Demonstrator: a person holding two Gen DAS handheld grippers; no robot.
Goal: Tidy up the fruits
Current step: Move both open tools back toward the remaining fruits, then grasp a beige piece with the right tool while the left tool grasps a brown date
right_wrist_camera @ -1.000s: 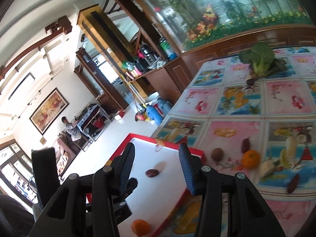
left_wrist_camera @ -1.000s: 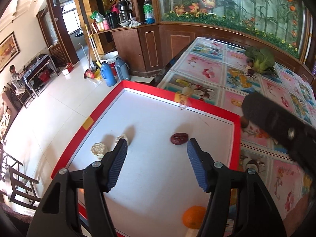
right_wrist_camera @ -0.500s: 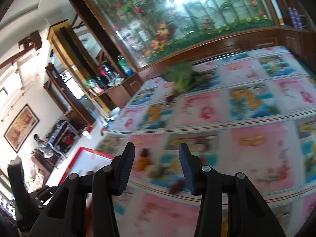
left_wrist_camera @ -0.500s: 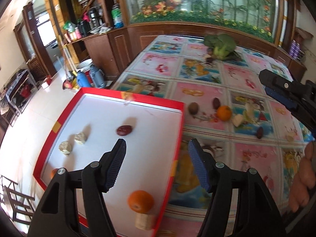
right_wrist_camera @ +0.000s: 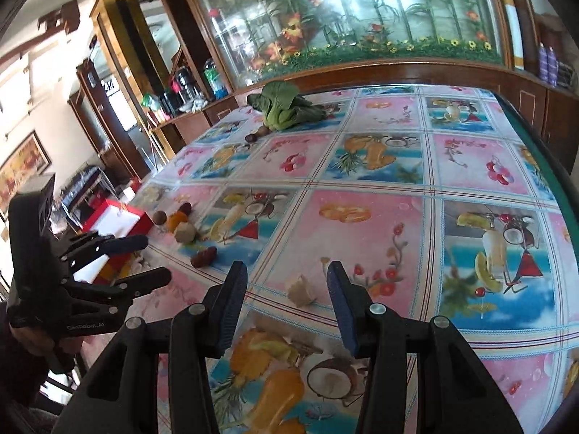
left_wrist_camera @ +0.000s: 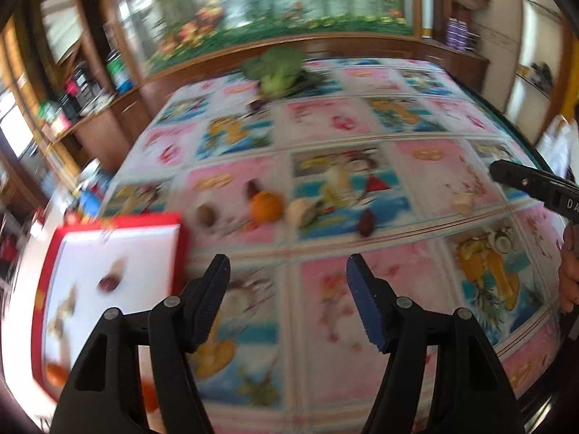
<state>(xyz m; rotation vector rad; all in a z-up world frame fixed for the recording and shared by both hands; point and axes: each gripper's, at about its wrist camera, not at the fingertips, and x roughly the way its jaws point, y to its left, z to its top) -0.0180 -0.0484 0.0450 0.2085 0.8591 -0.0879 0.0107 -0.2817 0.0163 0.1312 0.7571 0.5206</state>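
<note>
My left gripper [left_wrist_camera: 287, 285] is open and empty above the patterned tablecloth, right of the red-rimmed white tray [left_wrist_camera: 182, 242]; the view is blurred. Ahead lie a brown round fruit [left_wrist_camera: 205, 215], an orange [left_wrist_camera: 266, 207], a pale chunk [left_wrist_camera: 302, 211], a dark red date [left_wrist_camera: 365, 223] and another pale chunk [left_wrist_camera: 464, 202]. My right gripper [right_wrist_camera: 287, 282] is open and empty, with the lone pale chunk [right_wrist_camera: 300, 291] on the cloth between its fingertips. The orange [right_wrist_camera: 174, 218], date [right_wrist_camera: 203, 256] and tray [right_wrist_camera: 144, 220] lie to its left. The left gripper [right_wrist_camera: 144, 256] shows there too.
The tray holds a dark date [left_wrist_camera: 108, 284], pale pieces [left_wrist_camera: 63, 307] and an orange [left_wrist_camera: 54, 376]. A leafy green vegetable [right_wrist_camera: 284, 106] lies at the table's far side. A wooden cabinet with an aquarium [right_wrist_camera: 343, 18] stands behind. The table's right edge [right_wrist_camera: 542, 144] is dark green.
Both grippers have swung right, away from the tray and over the tablecloth. The right gripper has come down around the lone pale chunk. Both stay open.
</note>
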